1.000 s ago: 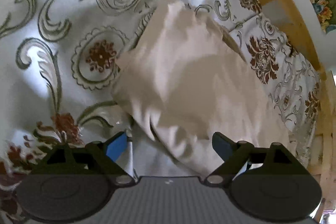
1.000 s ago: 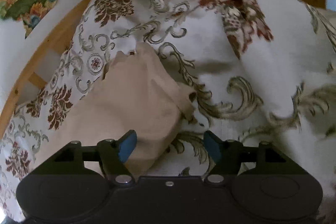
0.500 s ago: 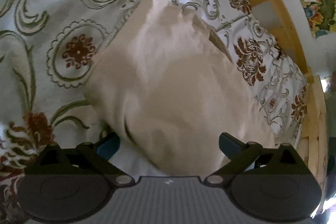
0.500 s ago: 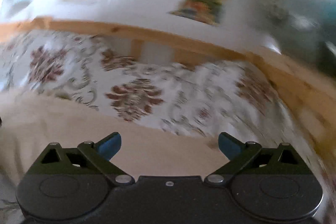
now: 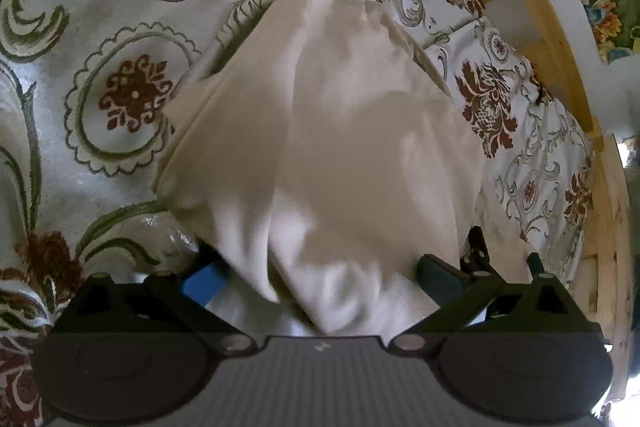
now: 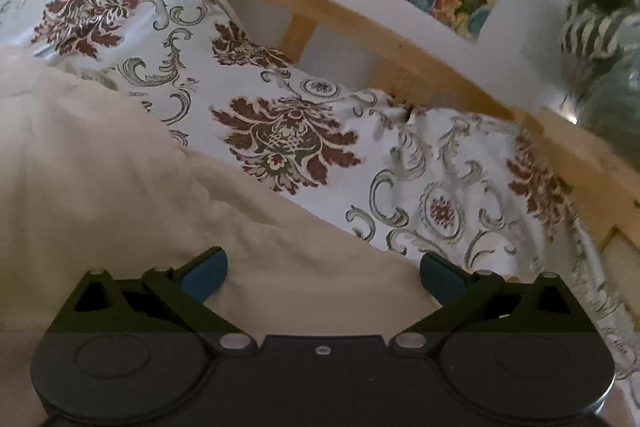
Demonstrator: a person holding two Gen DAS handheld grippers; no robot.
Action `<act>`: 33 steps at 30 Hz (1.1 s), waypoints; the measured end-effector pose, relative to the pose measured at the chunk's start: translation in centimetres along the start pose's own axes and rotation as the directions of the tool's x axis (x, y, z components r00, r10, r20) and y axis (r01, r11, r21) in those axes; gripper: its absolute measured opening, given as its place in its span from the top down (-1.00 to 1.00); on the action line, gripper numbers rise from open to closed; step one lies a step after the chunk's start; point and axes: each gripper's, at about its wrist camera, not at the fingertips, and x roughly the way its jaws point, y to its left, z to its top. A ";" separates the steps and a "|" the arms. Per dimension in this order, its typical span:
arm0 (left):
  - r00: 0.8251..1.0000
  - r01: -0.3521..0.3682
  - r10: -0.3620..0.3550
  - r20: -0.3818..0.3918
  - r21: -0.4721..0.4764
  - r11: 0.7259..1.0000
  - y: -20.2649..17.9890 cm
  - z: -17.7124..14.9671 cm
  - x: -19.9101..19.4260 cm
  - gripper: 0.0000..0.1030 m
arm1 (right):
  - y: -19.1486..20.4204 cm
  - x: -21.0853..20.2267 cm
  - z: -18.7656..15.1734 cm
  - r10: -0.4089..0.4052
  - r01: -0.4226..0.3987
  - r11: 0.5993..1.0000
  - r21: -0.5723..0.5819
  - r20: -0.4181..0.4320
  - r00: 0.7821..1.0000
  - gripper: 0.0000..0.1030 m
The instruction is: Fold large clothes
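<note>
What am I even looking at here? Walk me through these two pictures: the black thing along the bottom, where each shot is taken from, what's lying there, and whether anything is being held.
There is no robot. A person holds a two-finger gripper in each hand, and a wide-angle camera on each one looks forward along its fingers. The black shape with blue pads along the bottom of each picture is that gripper.

One picture comes from the left gripper, the other from the right gripper.

Both look at a bed with a wooden frame, covered by a white floral bedspread. On it lies a beige garment, partly folded, which is the garment to fold.

Nothing is held. Both grippers' jaws have just been opening and stand wide, with the cloth lying loose between the pads.
</note>
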 end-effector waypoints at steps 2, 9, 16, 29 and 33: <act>1.000 0.004 -0.004 -0.001 -0.003 1.000 0.1 0.0 -0.1 -0.99 | -0.2 -0.3 0.1 -0.001 0.001 1.000 0.008 0.004 1.000 -0.98; 1.000 -0.001 0.001 -0.019 -0.035 0.999 0.5 0.1 -0.5 -0.99 | -2.6 -5.1 1.5 0.071 -0.060 0.979 0.196 -0.051 0.996 -0.98; 0.999 -0.006 0.005 -0.036 -0.029 1.000 0.5 -0.1 -0.4 -0.99 | 1.0 -8.7 -1.1 -0.029 0.036 0.993 0.113 -0.058 0.998 -0.98; 0.999 -0.015 0.014 -0.035 -0.044 0.999 0.5 0.1 -0.4 -0.99 | 2.0 -9.5 -2.2 -0.069 0.071 0.995 0.077 -0.025 0.997 -0.98; 0.999 -0.019 0.017 -0.037 -0.040 0.999 0.5 0.2 -0.4 -0.99 | 1.4 -8.7 -3.5 -0.044 0.045 0.983 0.181 -0.012 0.999 -0.99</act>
